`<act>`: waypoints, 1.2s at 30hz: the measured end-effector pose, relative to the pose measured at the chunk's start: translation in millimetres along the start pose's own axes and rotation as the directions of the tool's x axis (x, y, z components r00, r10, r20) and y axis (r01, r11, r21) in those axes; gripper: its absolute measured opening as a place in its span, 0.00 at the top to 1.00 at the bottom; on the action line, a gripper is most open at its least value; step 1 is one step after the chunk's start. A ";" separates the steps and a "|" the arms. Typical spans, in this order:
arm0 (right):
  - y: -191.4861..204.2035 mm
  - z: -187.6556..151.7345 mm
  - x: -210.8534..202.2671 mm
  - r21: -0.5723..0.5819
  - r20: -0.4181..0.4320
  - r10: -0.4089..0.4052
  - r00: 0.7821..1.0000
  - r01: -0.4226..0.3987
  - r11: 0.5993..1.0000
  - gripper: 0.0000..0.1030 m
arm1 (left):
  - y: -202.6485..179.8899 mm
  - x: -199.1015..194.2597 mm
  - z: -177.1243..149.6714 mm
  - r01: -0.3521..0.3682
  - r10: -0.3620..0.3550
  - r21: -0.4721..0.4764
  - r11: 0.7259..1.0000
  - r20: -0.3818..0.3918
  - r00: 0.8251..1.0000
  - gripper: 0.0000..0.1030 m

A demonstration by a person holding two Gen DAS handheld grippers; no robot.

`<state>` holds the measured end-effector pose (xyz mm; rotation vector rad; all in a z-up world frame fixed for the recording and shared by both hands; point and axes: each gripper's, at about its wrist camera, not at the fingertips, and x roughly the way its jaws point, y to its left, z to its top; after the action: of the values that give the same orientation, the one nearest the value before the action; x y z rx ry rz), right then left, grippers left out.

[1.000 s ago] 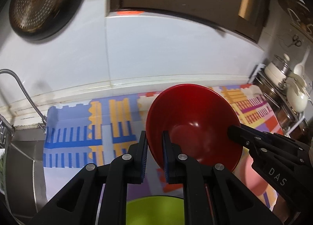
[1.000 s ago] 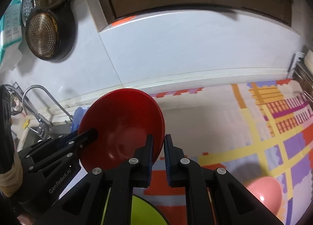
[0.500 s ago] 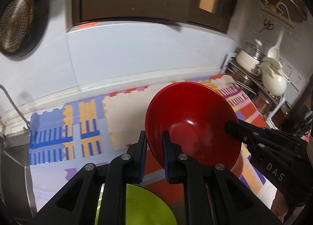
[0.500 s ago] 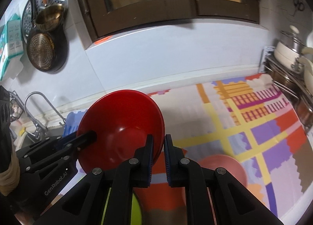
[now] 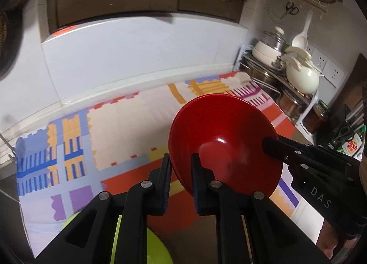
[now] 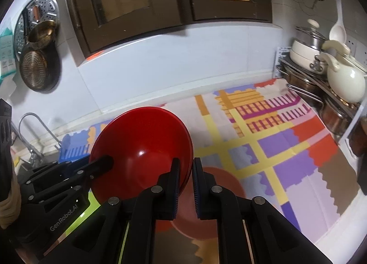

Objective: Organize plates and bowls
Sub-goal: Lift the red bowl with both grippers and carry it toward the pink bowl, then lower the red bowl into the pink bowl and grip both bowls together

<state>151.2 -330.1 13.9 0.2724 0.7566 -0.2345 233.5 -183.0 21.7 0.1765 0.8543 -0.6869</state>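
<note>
The left claw (image 5: 180,172) pointed forward and downward, its two black fingers (image 5: 160,179) drawn close together and clamped on the near rim of a red bowl (image 5: 226,140), one finger outside the wall and one inside. The right claw (image 6: 184,179) angled down in the same way, its jaws likewise nearly closed and pinching the opposite rim of that bowl. Each claw appeared in the other's camera, reaching in from the side. A sliver of sleeve (image 6: 9,202) showed behind the left claw.
</note>
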 end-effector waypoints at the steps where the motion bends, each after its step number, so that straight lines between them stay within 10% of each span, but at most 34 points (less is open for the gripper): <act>1: -5.0 -1.7 0.2 0.006 -0.006 -0.006 1.000 0.006 1.000 0.88 | -3.4 2.8 -0.8 0.004 -0.004 0.005 1.000 -0.008 1.000 0.84; 36: -74.2 -45.3 50.6 0.066 -0.208 -0.033 0.978 0.047 0.997 0.88 | -49.8 86.5 -37.4 0.000 0.011 0.043 0.999 -0.239 0.971 0.83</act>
<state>135.1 -390.7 -64.8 0.3528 0.9615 -0.2743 218.5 -248.4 -61.2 0.3048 1.0700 -0.6877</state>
